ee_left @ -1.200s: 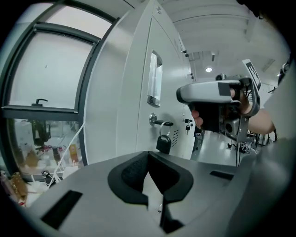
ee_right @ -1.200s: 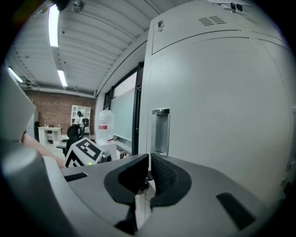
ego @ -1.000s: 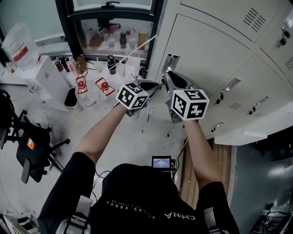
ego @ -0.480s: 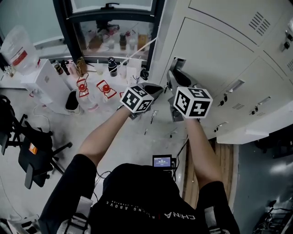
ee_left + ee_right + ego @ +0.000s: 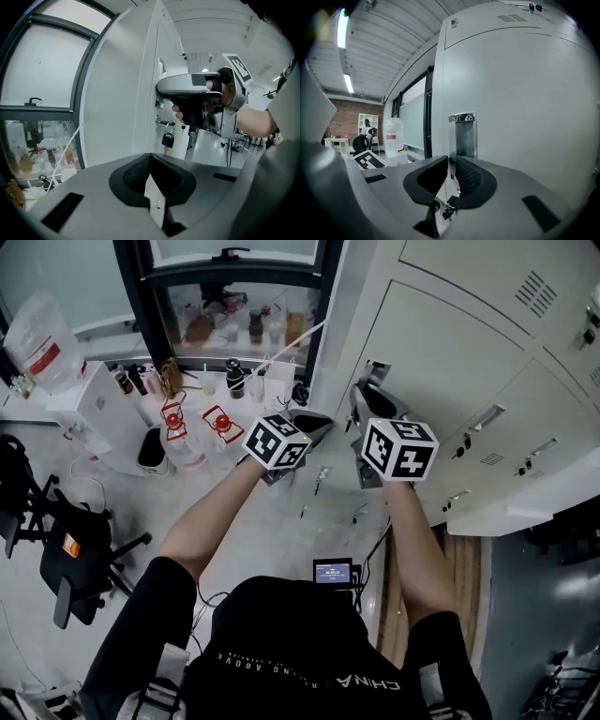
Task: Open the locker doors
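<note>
Head view: both grippers raised to the left-hand locker door

Head view has the person standing over a pale floor [image 5: 281, 521], arms out towards a bank of grey lockers [image 5: 525, 352]; the locker door [image 5: 441, 343] nearest the window is shut, its recessed metal handle [image 5: 377, 366] near the door's left edge; the right gripper [image 5: 367, 396] points at that handle, its tip just beside it; the left gripper [image 5: 319, 420] hovers level with it, to its left and clear of the door

Left gripper view shows its fingers [image 5: 129, 176] closed together with nothing between them; beyond them the other gripper meets the door edge, and a black padlock [image 5: 168, 139] hangs from a latch lower down

Right gripper view shows its fingers [image 5: 471, 180] a narrow gap apart; the chrome handle recess stands upright directly behind that gap, and no pad is seen pressing on it

Bottles [image 5: 230, 371] and a large water jug [image 5: 42, 334] sit near the window; a black office chair [image 5: 66, 554] stands at the left
</note>
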Demonstrator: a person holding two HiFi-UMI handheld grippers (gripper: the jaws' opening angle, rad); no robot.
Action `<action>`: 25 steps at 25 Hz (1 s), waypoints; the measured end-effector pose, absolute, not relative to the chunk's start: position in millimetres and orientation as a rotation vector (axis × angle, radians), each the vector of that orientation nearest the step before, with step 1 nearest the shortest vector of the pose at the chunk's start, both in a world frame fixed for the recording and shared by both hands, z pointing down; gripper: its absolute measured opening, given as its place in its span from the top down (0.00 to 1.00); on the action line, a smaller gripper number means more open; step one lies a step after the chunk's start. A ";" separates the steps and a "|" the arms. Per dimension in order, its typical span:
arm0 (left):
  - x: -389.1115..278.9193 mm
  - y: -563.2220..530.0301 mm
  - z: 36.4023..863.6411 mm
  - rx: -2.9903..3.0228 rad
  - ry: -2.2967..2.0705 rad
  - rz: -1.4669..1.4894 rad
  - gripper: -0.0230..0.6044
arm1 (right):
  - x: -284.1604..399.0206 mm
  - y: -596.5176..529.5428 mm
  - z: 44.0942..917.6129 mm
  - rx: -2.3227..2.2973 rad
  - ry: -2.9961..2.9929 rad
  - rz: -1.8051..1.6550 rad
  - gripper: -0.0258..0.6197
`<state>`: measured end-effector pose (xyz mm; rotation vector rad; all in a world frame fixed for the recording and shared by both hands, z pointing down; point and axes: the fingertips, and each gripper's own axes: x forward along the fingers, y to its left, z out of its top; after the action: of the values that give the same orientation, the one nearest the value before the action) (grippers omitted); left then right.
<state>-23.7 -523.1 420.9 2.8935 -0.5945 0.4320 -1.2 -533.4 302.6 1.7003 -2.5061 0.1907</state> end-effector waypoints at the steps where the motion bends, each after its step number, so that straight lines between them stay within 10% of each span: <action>1: -25.0 -521.4 420.7 2.900 -0.589 0.431 0.93 | -1.0 -532.6 302.7 1.699 -2.508 0.197 0.85; 25: -8.5 -450.1 418.6 3.011 -0.290 0.325 0.74 | -3.6 -442.7 305.1 1.648 -2.535 0.179 0.86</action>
<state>-8.5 -450.1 418.6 3.0112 -0.2900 0.3249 -3.6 -442.7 305.1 1.6476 -2.5348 0.1792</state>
